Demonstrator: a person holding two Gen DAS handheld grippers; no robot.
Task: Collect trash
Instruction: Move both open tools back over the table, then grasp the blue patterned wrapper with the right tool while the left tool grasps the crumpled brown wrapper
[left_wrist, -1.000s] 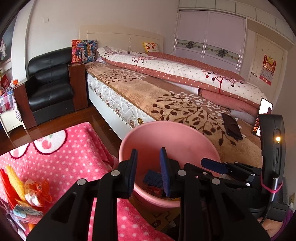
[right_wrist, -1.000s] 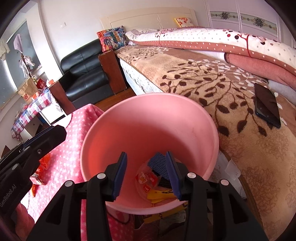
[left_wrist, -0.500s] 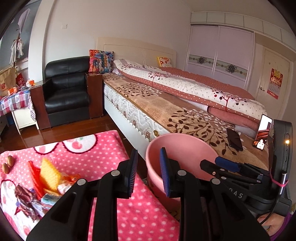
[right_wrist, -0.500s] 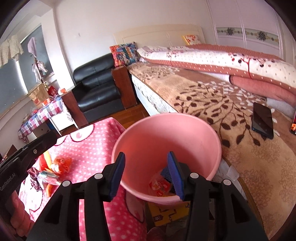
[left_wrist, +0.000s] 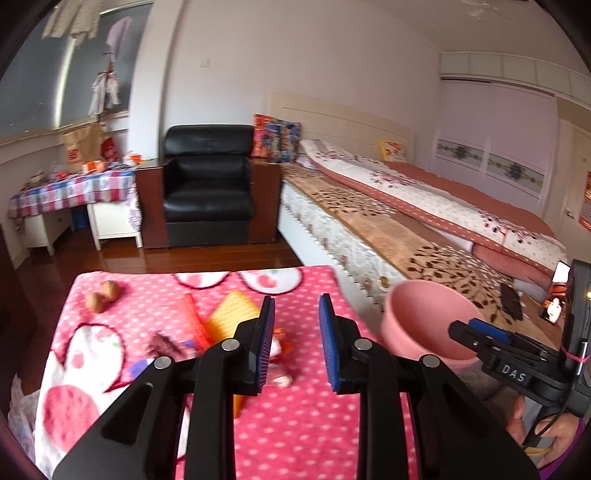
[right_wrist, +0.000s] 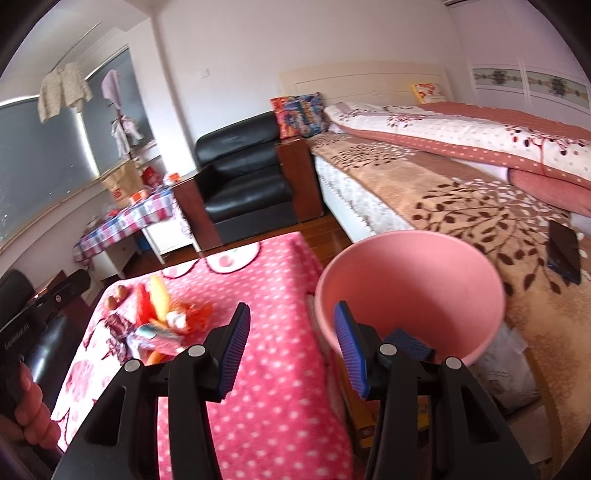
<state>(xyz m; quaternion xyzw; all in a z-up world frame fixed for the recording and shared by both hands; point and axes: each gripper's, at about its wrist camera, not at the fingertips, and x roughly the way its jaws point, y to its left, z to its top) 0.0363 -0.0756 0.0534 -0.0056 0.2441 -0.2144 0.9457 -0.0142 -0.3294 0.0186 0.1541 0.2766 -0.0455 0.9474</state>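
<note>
A pile of wrappers (left_wrist: 221, 328), yellow, orange and purple, lies on the pink dotted tablecloth (left_wrist: 295, 424); it also shows in the right wrist view (right_wrist: 166, 317). A pink bucket (right_wrist: 410, 284) stands right of the table, with a dark blue item (right_wrist: 406, 339) inside; the bucket shows in the left wrist view (left_wrist: 424, 317) too. My left gripper (left_wrist: 295, 343) is open and empty above the table, near the pile. My right gripper (right_wrist: 291, 350) is open and empty between the table edge and the bucket.
Two walnuts (left_wrist: 101, 295) lie at the table's far left. A bed (right_wrist: 461, 192) with a phone (right_wrist: 563, 249) on it runs along the right. A black armchair (left_wrist: 207, 195) and a checked side table (left_wrist: 70, 188) stand behind, across wooden floor.
Both grippers have pulled up and swung left, away from over the bucket toward the table. The wrapper pile has come into view. The right jaws stand wider apart.
</note>
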